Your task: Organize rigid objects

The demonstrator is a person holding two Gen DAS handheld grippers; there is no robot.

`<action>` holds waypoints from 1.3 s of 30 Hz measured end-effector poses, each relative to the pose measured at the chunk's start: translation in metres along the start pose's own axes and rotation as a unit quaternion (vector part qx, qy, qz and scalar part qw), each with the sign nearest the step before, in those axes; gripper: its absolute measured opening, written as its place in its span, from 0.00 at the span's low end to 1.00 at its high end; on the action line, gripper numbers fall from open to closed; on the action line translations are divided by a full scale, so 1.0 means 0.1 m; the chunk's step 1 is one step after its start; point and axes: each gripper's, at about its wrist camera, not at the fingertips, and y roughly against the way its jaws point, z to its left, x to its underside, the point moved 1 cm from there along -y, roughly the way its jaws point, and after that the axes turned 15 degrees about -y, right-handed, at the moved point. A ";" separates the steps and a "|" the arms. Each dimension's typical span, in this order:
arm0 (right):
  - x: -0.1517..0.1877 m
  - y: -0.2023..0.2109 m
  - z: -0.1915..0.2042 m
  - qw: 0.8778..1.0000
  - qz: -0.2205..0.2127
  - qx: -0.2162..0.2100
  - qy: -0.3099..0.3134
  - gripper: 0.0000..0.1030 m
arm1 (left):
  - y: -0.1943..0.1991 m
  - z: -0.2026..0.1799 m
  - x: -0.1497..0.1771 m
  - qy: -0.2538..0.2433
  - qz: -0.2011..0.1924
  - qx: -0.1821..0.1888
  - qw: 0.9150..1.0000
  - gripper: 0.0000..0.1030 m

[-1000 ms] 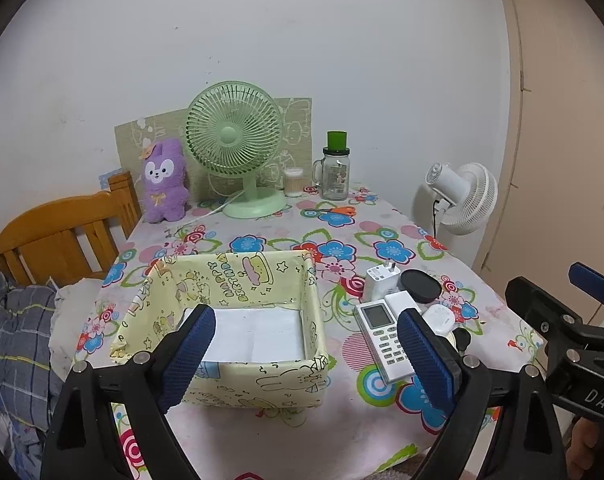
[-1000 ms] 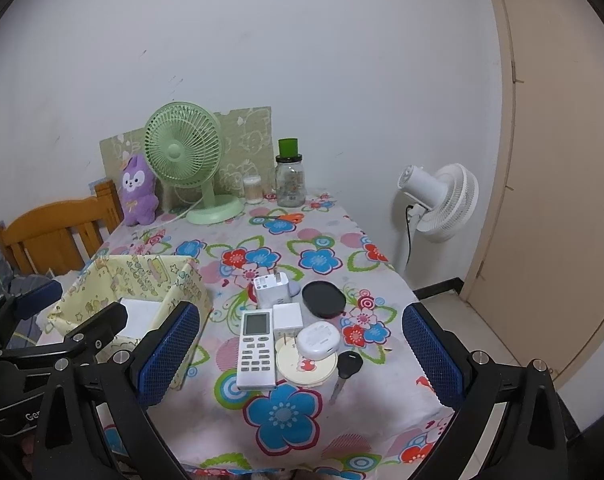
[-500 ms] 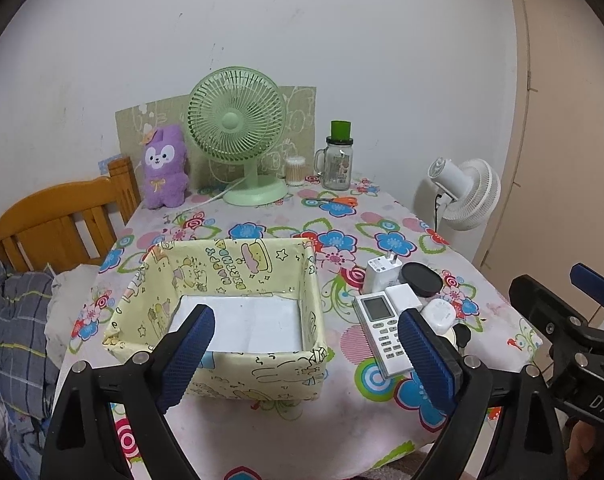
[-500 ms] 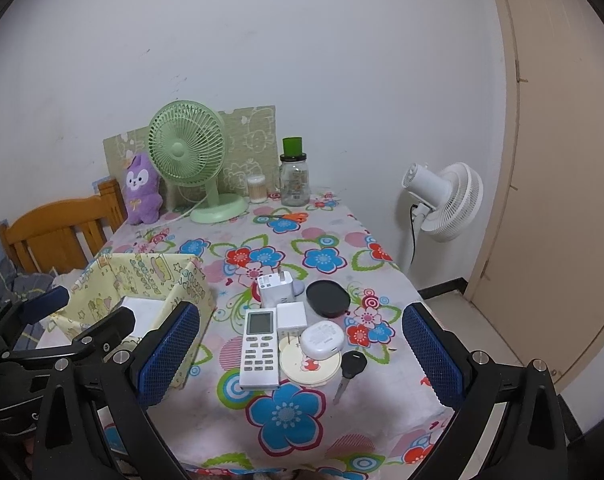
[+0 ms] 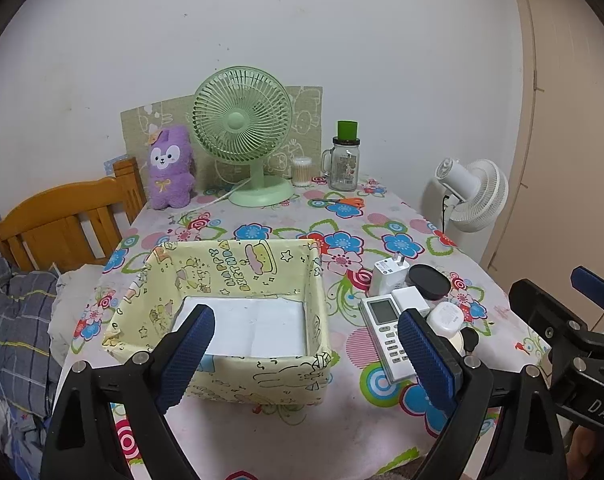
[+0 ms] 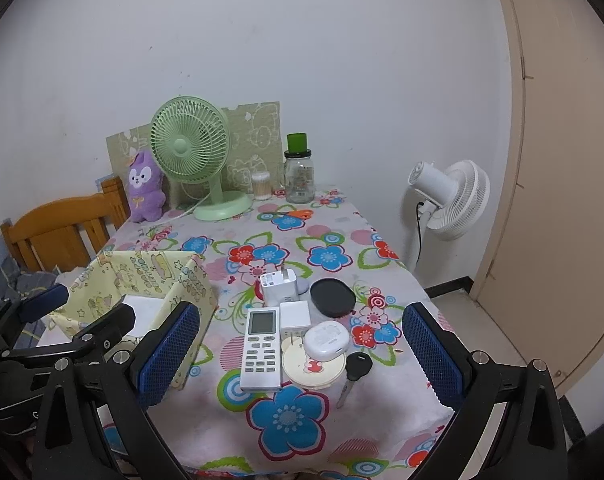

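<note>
Both tools, left tool [image 5: 304, 354] and right tool [image 6: 300, 354], gape wide and empty. Ahead of your left tool, the fabric bin [image 5: 238, 376] holds nothing; remote control [image 6: 262, 348], charger [image 6: 278, 286] and key [image 6: 356, 370] remain unsorted.

hidden: remote control [image 5: 386, 334] near end — behind left jaws | key [image 5: 469, 338] mostly covered

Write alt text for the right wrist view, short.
The open right gripper hovers empty over a floral-clothed table, above a cluster of small items: white remote, car key, black oval case, white charger. A yellow fabric box sits to the left; a green fan stands at the back.
</note>
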 end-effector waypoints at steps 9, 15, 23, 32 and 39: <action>-0.02 -0.09 -0.10 1.000 -0.001 0.007 -0.002 0.99 | -0.12 -0.15 -0.05 -0.014 0.007 0.004 1.000 0.86; -0.02 -0.19 -0.24 1.000 0.002 0.012 -0.003 0.95 | -0.25 -0.38 -0.10 -0.036 0.015 0.024 0.999 0.85; -0.04 -0.35 -0.42 1.000 0.015 0.022 0.000 0.89 | -0.47 -0.69 -0.16 -0.055 0.030 0.052 0.997 0.79; 0.02 -0.63 -0.57 0.999 0.046 0.028 -0.002 0.82 | -0.78 -0.91 -0.12 -0.062 0.059 0.073 0.994 0.74; 0.08 -0.92 -0.64 0.996 0.075 0.037 0.004 0.80 | -1.08 -1.01 -0.06 -0.062 0.088 0.075 0.991 0.71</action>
